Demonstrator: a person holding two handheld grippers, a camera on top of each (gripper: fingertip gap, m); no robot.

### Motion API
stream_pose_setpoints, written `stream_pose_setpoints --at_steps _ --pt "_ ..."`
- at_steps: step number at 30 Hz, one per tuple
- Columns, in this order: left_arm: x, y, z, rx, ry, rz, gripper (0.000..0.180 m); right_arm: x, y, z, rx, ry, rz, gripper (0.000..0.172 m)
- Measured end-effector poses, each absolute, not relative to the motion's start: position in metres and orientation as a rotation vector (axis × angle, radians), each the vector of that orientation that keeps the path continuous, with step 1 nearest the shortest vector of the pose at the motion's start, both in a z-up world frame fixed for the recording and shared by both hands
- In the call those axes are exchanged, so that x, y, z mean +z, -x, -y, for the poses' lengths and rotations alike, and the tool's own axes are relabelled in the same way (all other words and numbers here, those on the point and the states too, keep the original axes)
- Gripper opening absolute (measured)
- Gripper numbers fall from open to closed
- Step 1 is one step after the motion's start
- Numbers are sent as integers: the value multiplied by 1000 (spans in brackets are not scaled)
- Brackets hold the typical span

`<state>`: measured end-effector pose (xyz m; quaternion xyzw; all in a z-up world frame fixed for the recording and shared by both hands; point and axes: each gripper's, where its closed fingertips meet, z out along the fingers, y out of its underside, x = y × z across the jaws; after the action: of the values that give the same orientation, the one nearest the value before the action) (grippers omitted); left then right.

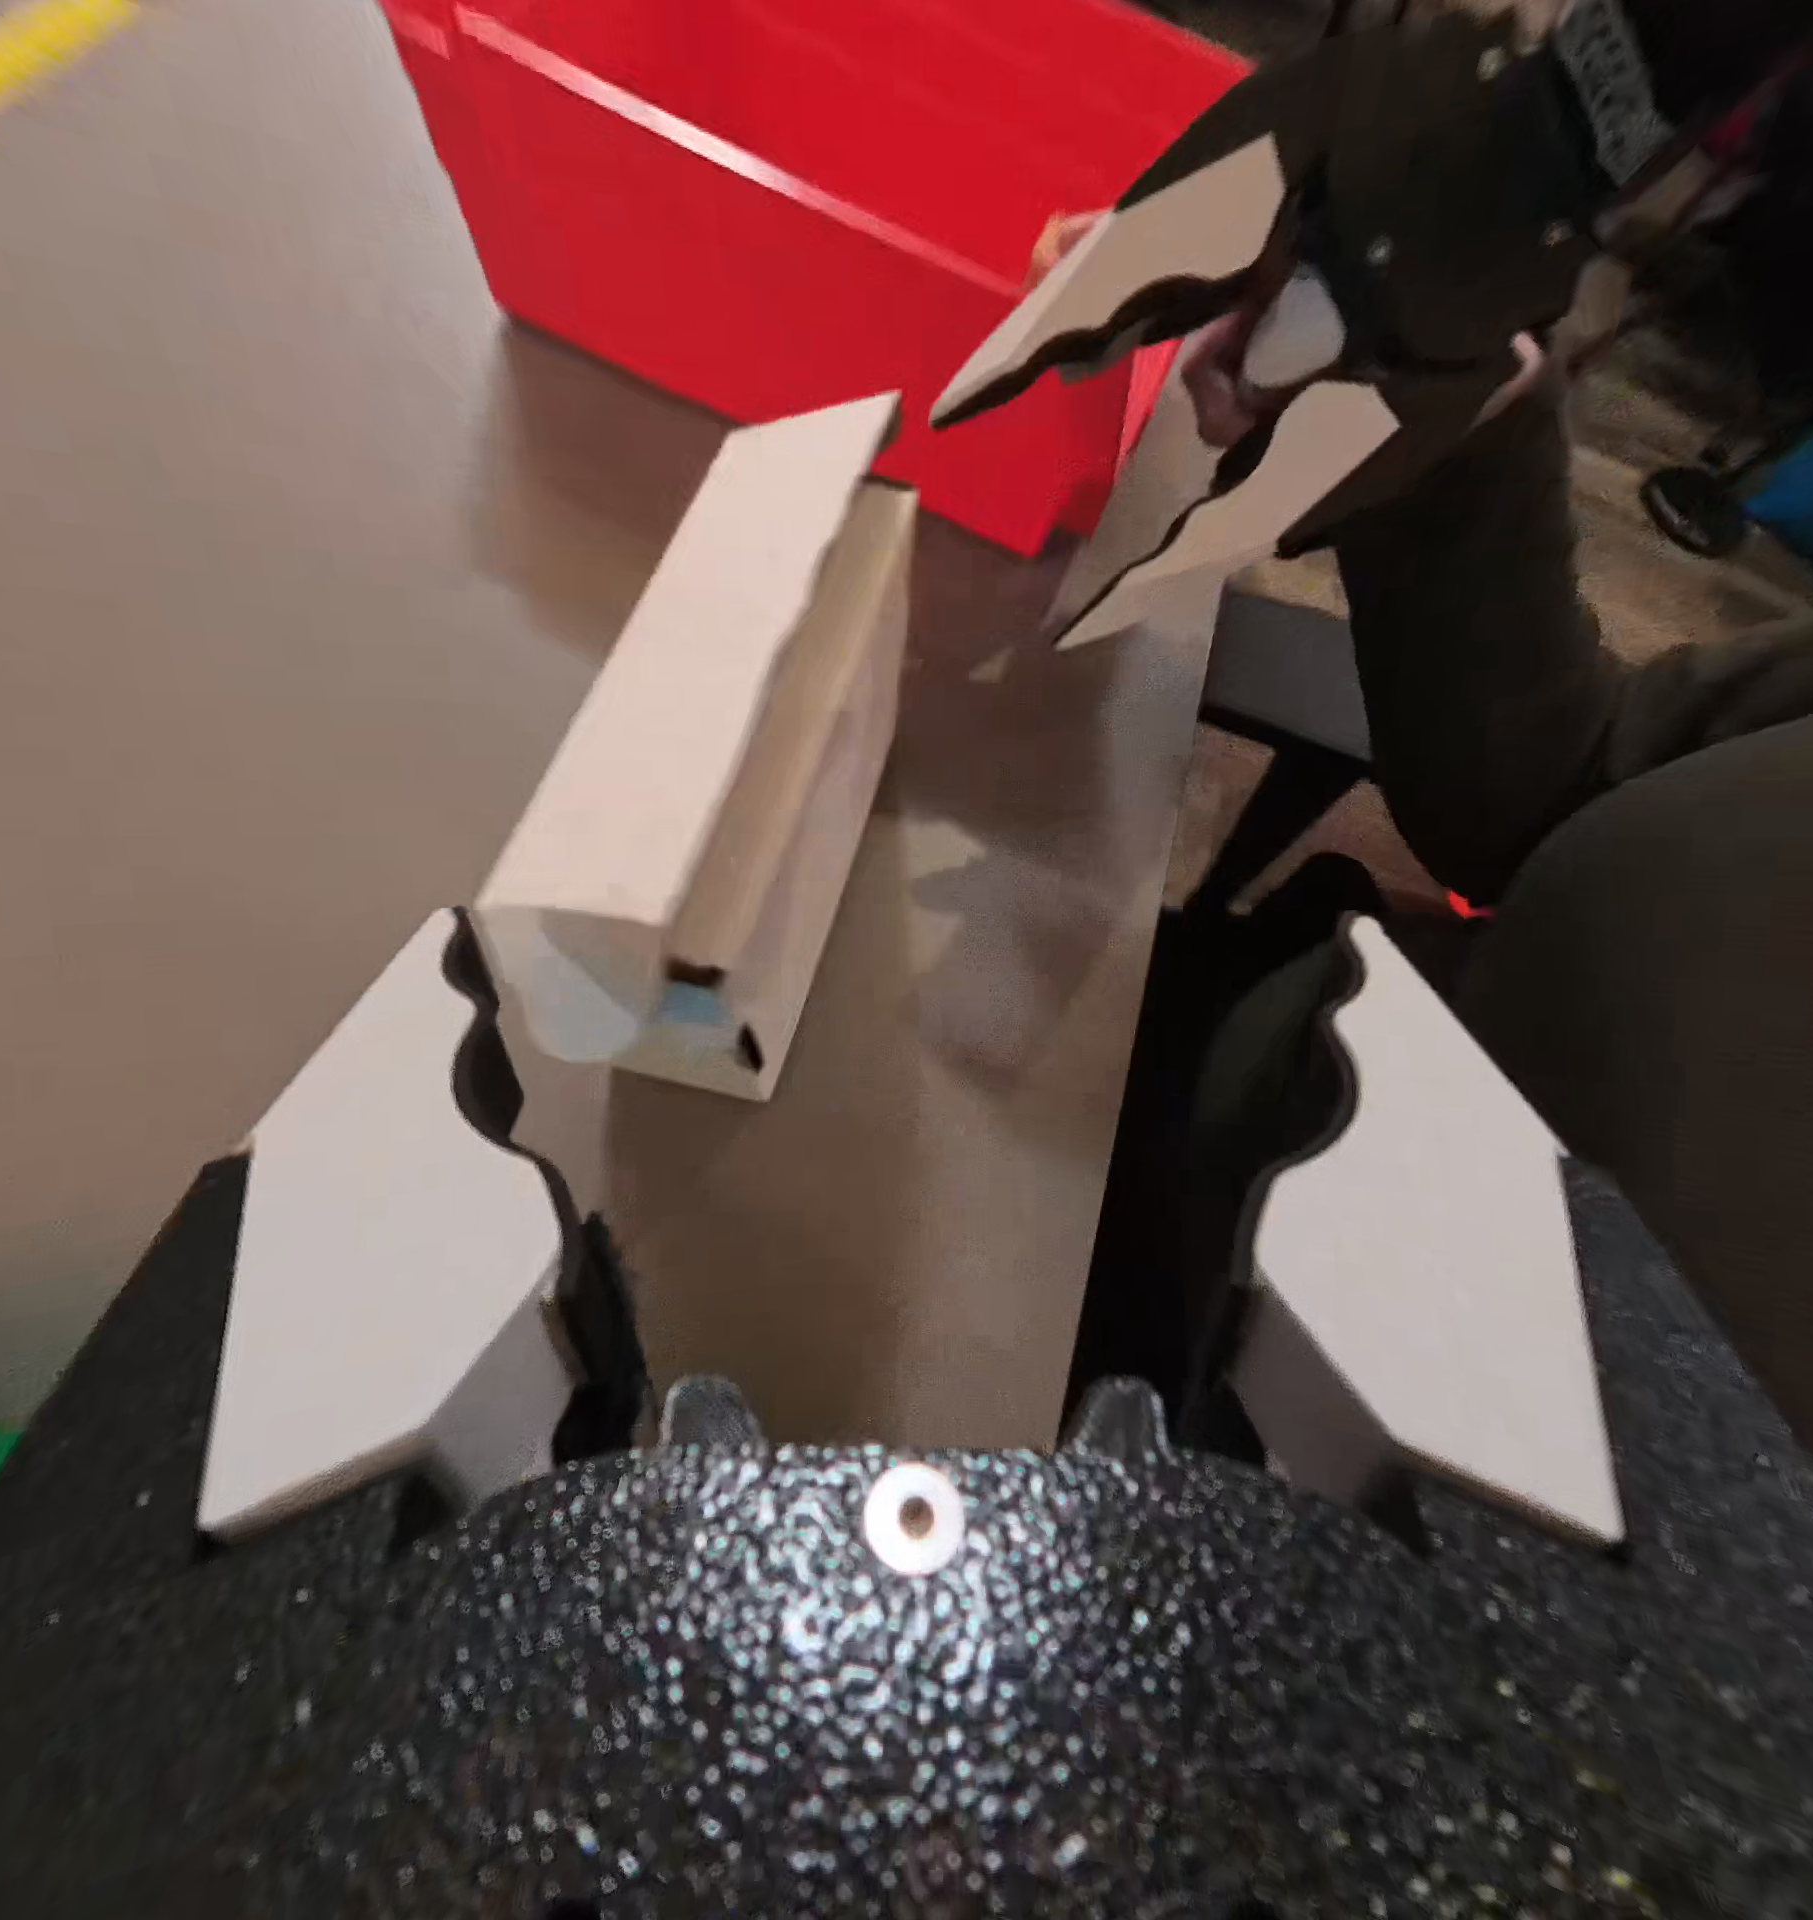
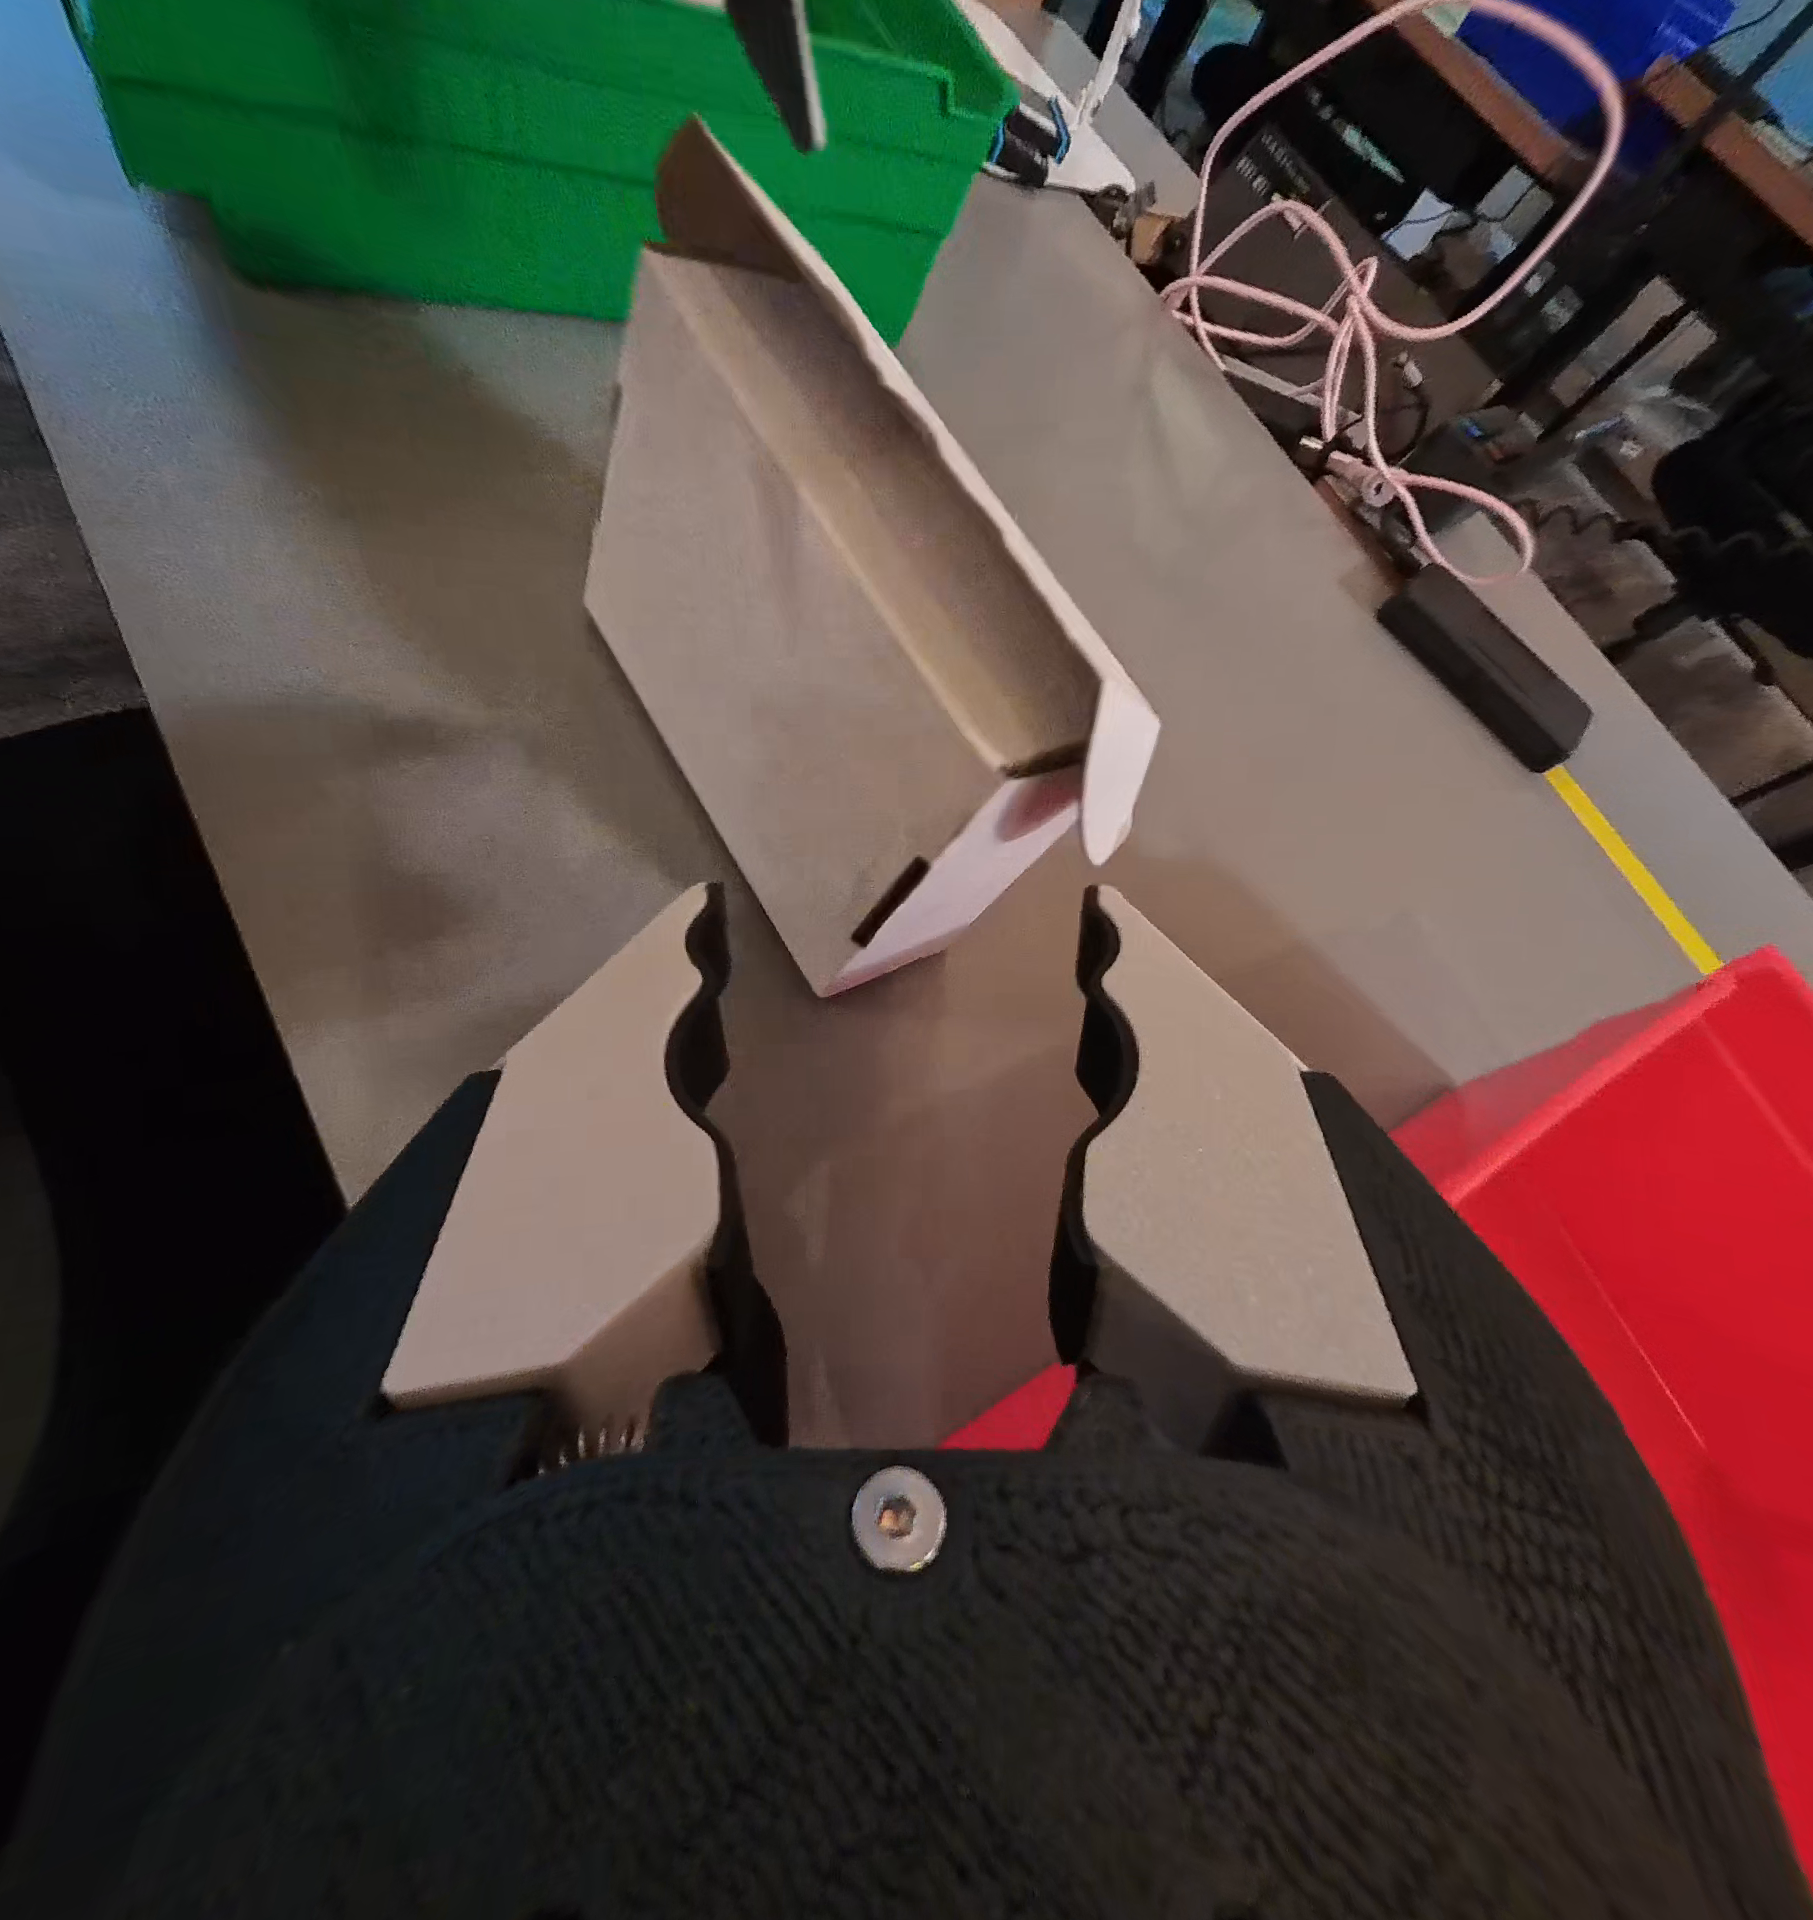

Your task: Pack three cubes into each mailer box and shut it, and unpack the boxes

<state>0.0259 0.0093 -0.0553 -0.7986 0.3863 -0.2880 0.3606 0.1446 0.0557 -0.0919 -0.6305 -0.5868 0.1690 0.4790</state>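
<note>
We see the left tool (image 1: 907,997) spread wide over the grey worktop (image 1: 206,623), nothing in its grasp. The white mailer box (image 1: 694,748) lies just ahead of its left finger (image 1: 382,1195), touching or nearly touching the pad; the right finger (image 1: 1432,1226) is well apart from it, out past the worktop's near edge. The box looks nearly shut, lid flap slightly raised along one long side. Beyond the box's far end sits the red bin (image 1: 777,208). Further right in this view we see the right tool (image 1: 1130,416), fingers parted, hovering off the box's far end with nothing between them.

In the right wrist view the right tool (image 2: 902,935) is partly open and bare; the mailer box (image 2: 777,644) lies on the worktop (image 2: 362,623) just ahead of the fingertips, its near corner pointing into the gap but touching neither pad. The lid stands partly lifted, side flap (image 2: 1120,769) sticking out. Green bins (image 2: 528,156) sit at the worktop's far end, a pink cable (image 2: 1349,343) and black block (image 2: 1484,675) along its right edge, the red bin (image 2: 1660,1247) at lower right. No cubes visible.
</note>
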Motion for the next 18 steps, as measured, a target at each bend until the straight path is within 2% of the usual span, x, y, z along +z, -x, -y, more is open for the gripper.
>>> stream_pose_setpoints --at_steps 4,8,11,14,18 --pt "-42 -18 -4 -670 1877 -823 127 -74 -148 -57 423 1501 1351 53" --pt "-45 -6 -9 -576 1798 -714 87 -63 -142 -58 474 1485 1290 41" --pt "-68 -7 -3 -535 1877 -746 59 -67 -139 -59 447 1489 1312 36" --pt "-89 0 -6 -392 1952 -754 58 -70 -138 -62 436 1505 1315 28" --pt "-90 4 -12 -334 1950 -728 61 -69 -139 -71 417 1517 1281 21"
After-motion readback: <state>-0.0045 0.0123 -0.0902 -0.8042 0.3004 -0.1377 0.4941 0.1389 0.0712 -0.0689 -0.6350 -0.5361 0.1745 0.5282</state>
